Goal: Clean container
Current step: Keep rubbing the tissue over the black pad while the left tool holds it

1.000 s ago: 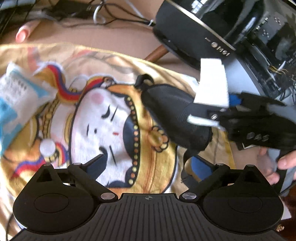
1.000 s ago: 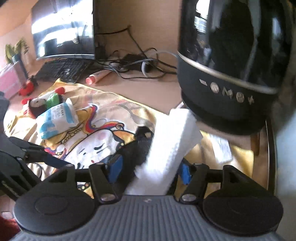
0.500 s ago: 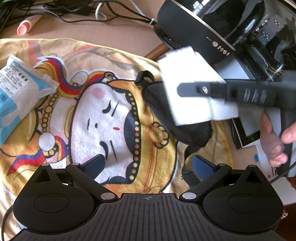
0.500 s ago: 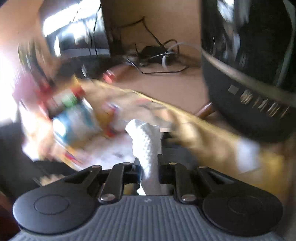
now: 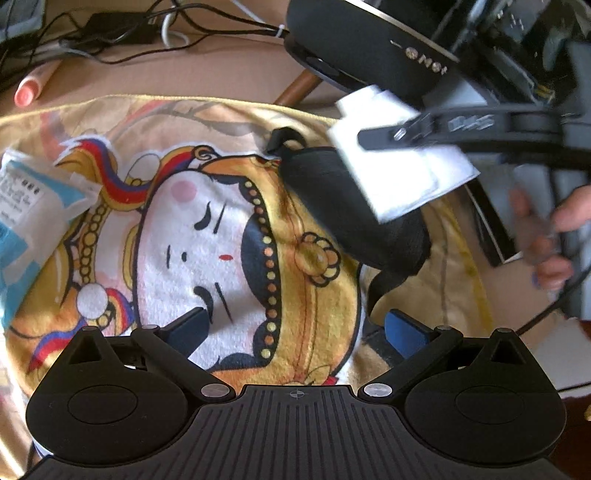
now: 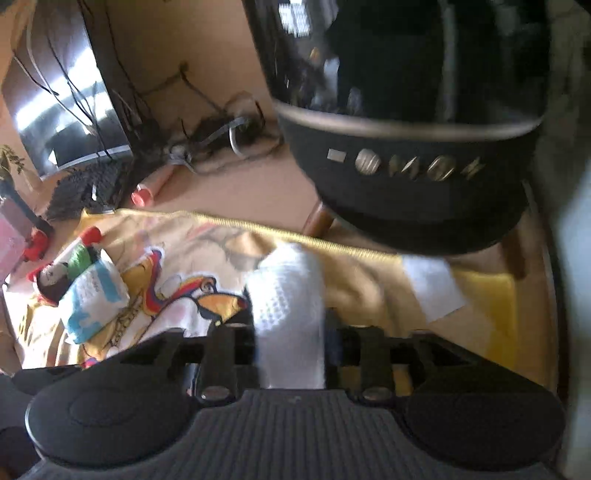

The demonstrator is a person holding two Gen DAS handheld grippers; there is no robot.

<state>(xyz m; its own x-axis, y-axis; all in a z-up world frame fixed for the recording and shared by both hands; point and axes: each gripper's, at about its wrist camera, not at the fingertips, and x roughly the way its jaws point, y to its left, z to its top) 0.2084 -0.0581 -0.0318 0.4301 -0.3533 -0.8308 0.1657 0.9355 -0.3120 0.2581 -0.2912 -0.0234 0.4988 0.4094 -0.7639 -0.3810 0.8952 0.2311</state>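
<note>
A black soft pouch [image 5: 354,214] lies on a printed cartoon towel [image 5: 207,236]. My left gripper [image 5: 295,325] is open and empty, its blue-padded fingers [image 5: 404,332] low over the towel near the pouch's near end. My right gripper [image 6: 290,332] is shut on a folded white cloth [image 6: 288,314]. In the left wrist view that cloth [image 5: 395,162] hangs over the pouch's far right part, with the right gripper's finger [image 5: 424,129] across it. The right wrist view is blurred and the pouch is hidden there.
A big black glossy appliance [image 6: 406,129] on wooden legs stands behind the towel. A blue-white packet [image 5: 26,206] lies at the left, a pink tube [image 5: 31,92] and cables [image 5: 110,33] behind. A white scrap [image 6: 432,288] lies on the towel's right.
The right gripper closed on the white cloth and swung it over the pouch, now slightly farther right and higher. The left gripper stayed open, barely moving.
</note>
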